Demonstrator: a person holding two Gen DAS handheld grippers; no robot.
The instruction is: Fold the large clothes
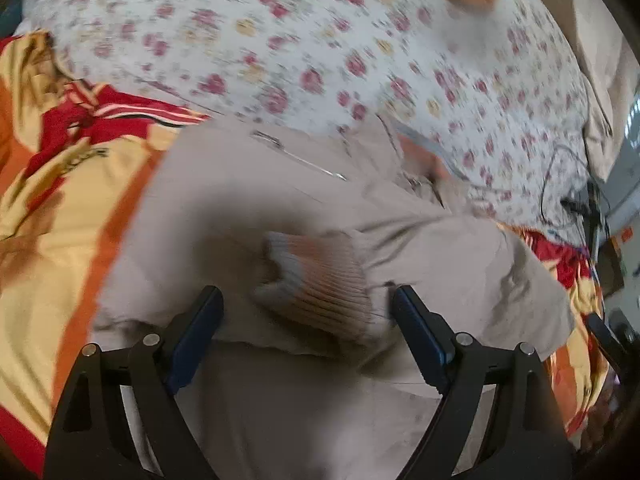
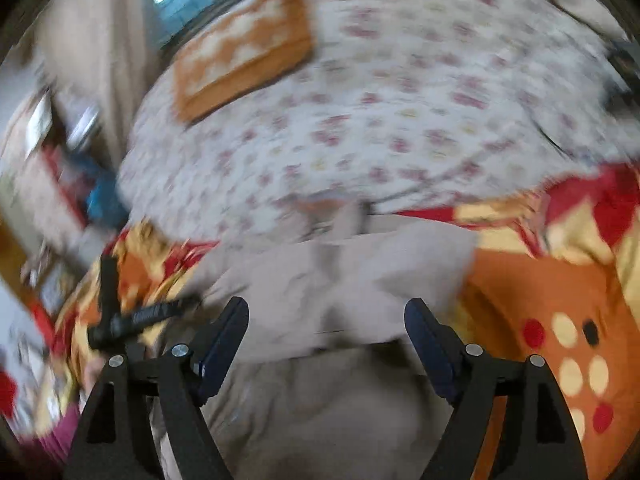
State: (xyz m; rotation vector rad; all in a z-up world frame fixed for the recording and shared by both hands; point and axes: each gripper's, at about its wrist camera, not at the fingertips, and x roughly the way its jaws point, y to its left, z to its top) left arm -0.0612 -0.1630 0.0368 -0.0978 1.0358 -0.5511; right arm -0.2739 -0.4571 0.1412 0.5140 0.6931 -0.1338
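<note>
A large beige jacket [image 1: 248, 200] lies on a bed, partly folded, with its zipper [image 1: 296, 156] showing. Its sleeve lies across the body, and the ribbed cuff [image 1: 316, 280] with a grey and orange band rests between the fingers of my left gripper [image 1: 308, 300], which is open just above it. In the right wrist view the same jacket [image 2: 340, 280] lies below my right gripper [image 2: 326, 320], which is open and empty over the fabric. The right wrist view is blurred by motion.
The bed has a white floral sheet [image 1: 320, 40] and a red, orange and yellow blanket [image 1: 60, 200] under the jacket. An orange patterned cushion [image 2: 244, 48] lies far back. Cables [image 1: 568, 184] lie at the bed's right edge. A black tool [image 2: 132, 316] lies at left.
</note>
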